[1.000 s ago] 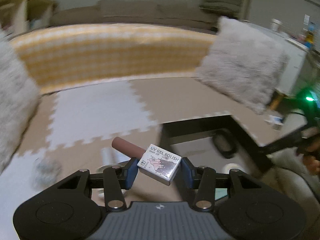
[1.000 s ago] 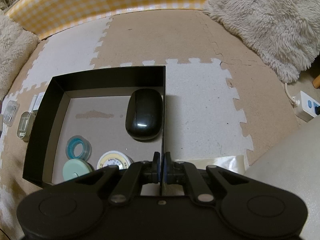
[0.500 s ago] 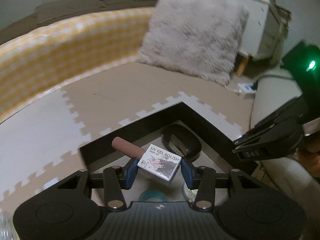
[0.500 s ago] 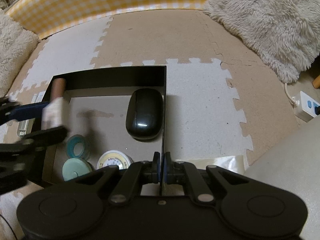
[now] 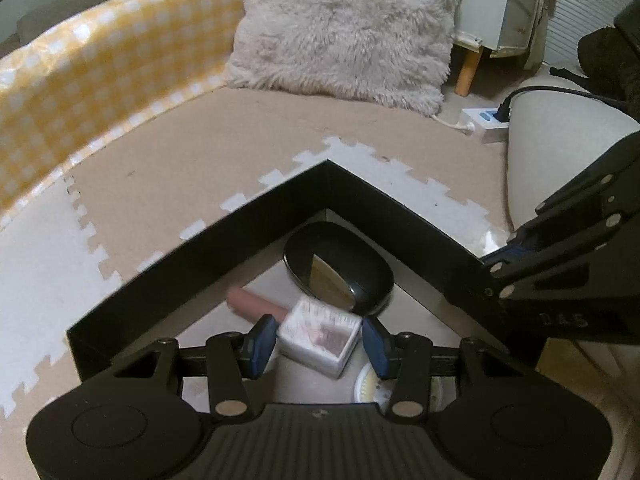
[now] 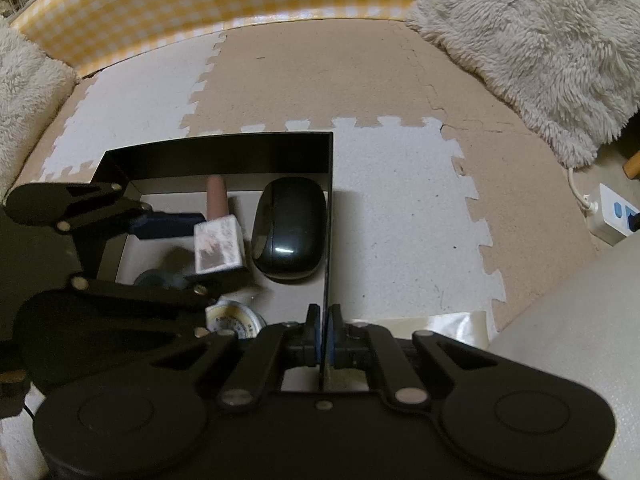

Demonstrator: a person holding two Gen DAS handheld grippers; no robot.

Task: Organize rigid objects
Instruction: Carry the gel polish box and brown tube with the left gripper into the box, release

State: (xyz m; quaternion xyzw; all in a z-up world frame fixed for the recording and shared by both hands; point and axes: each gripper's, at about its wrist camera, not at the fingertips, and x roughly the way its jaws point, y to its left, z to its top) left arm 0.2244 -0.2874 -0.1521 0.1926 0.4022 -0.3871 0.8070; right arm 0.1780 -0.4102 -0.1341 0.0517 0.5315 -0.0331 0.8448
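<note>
Over the black box (image 5: 256,216), the left gripper (image 5: 318,342) is opening its jaws, the gel polish bottle (image 5: 320,336) loose between the pads, just beside the black mouse (image 5: 340,272). The right gripper (image 6: 324,332) is pinched tight on the box's right wall.

The right gripper (image 6: 323,334) sits at the near edge of the black box (image 6: 224,152), its jaws pinched shut on the box's thin right wall. Inside the box a black mouse (image 6: 290,228) lies against that wall. Just left of it is the polish bottle (image 6: 219,236) (brown cap pointing to the far wall, white body blurred), between the jaws of the left gripper (image 6: 208,250), which reaches in from the left; the jaws are opening. A round tin (image 6: 236,320) lies near the front, and a blue ring (image 6: 154,278) shows partly behind the left gripper. The box rests on a puzzle mat (image 6: 400,200), with a fluffy cushion (image 6: 540,44) at far right and a power strip (image 6: 614,216) beside it.
</note>
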